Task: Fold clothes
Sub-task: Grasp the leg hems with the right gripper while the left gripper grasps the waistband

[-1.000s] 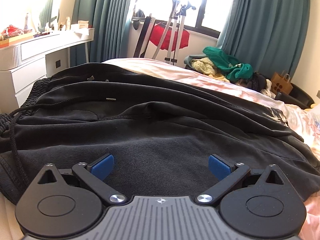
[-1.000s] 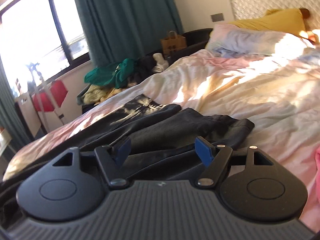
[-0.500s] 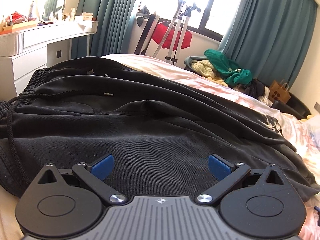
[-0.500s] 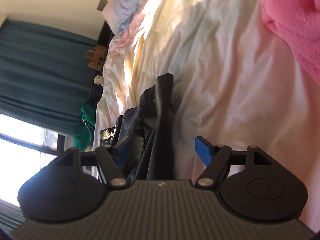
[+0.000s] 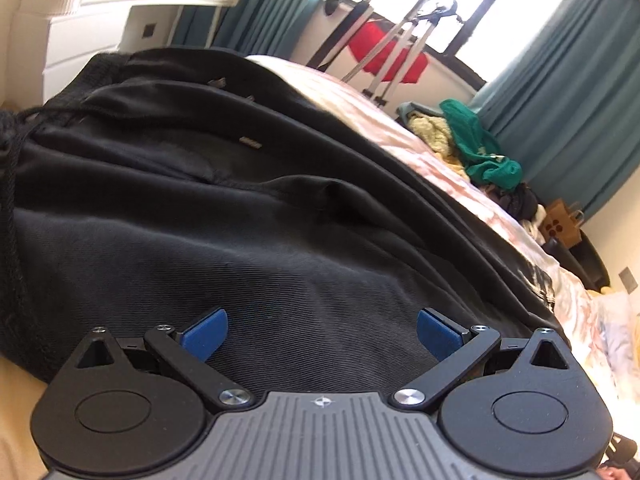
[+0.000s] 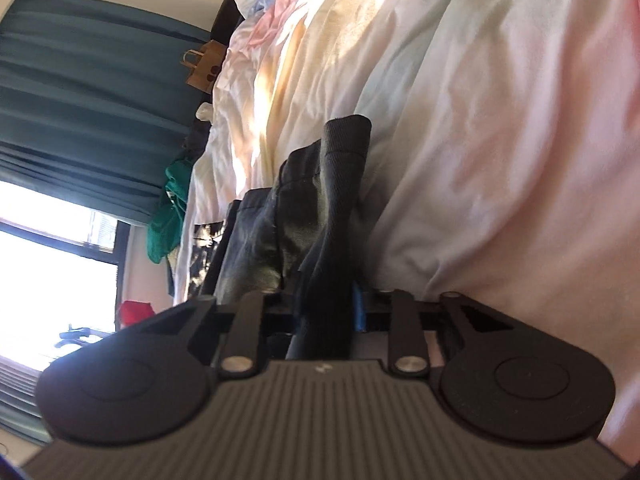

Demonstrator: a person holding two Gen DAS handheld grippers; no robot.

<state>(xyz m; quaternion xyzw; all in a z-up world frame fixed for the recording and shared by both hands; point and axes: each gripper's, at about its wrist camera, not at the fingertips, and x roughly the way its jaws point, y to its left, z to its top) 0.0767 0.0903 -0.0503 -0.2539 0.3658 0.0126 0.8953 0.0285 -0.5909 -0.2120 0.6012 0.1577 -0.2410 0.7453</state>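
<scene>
We count two tools: the left tool [image 5: 322, 330] and the right tool [image 6: 324, 304]. There is one pair of black trousers [image 5: 248, 216] and one bed [image 6: 460, 120]. We see one brown paper bag [image 5: 562, 226], one white desk [image 5: 80, 12], one heap of clothes [image 5: 476, 148], one red cloth [image 5: 384, 56], and two teal curtains [image 5: 560, 92].

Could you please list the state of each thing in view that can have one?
Black trousers: spread on the bed, unfolded.
Trouser leg end: pinched, bunched.
Left hand-held gripper: open over the trousers.
Right hand-held gripper: just closed, shut on the leg end.
Curtains: drawn aside.
</scene>
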